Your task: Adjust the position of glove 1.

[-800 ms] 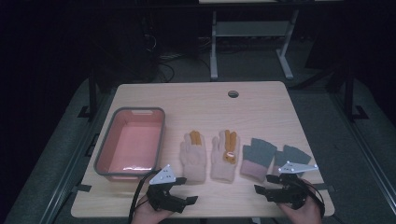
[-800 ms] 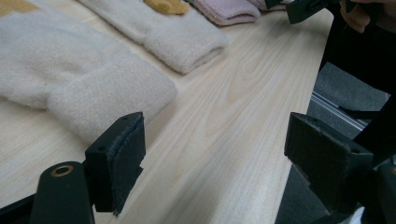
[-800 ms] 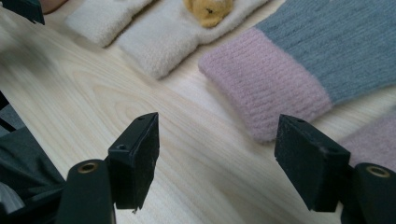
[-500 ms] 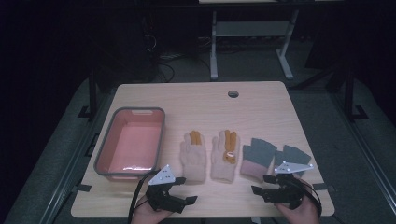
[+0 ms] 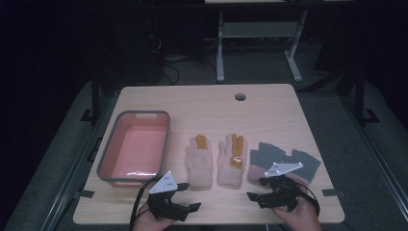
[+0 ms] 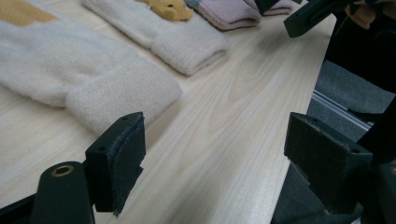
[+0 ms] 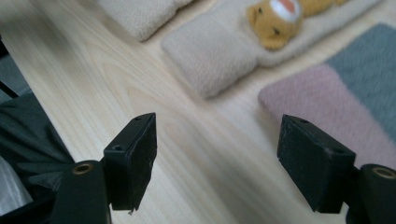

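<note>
A pink tub [image 5: 134, 149] is sitting at the bench's [image 5: 202, 103] left. The left gripper [image 5: 190, 208] is hovering open near the front edge. Two cream gloves [image 5: 199, 162] are lying mid-bench, grey mittens [image 5: 284, 161] beside them. The right gripper [image 5: 255, 197] is gaping before the mittens.

Black left gripper [image 5: 191, 207], black right gripper [image 5: 252, 197], grey three-cornered plates, trailing cables

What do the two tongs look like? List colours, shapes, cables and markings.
Both tongs, left and right, are black, each with a grey three-cornered plate on top bearing small dark marks. A black cable loops from each. In the gripper views the jaws are blocky black pads with screw holes, on arms with brass-ringed holes. No sleeve is visible at either hand.
</note>
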`<move>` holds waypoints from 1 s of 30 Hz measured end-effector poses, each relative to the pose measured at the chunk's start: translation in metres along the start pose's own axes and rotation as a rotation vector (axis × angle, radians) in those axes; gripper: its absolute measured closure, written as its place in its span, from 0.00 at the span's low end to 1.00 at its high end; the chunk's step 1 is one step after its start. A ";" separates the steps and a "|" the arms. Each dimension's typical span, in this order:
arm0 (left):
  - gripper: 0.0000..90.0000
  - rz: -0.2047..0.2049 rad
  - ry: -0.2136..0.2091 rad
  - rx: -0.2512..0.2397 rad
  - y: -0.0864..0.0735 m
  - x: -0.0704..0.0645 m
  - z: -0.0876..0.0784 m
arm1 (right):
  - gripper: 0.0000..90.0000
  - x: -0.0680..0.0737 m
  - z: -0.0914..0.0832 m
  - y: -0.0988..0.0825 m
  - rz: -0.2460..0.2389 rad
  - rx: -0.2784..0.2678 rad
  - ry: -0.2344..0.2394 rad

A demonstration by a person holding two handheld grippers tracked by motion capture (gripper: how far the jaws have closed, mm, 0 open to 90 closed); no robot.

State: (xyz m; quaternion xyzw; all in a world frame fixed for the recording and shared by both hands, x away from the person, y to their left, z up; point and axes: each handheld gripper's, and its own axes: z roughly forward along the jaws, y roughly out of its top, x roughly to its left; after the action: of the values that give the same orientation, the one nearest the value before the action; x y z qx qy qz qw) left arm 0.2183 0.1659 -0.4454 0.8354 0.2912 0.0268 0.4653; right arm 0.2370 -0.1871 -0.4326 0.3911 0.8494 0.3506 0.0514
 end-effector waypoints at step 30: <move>0.23 -0.009 0.000 -0.019 0.000 0.004 -0.003 | 0.32 -0.017 0.015 0.093 -0.030 0.100 0.012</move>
State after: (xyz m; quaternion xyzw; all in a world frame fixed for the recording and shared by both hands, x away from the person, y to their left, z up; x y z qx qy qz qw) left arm 0.2209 0.1698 -0.4444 0.8298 0.2947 0.0277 0.4732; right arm 0.3121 -0.1489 -0.3879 0.3780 0.8720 0.3094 0.0320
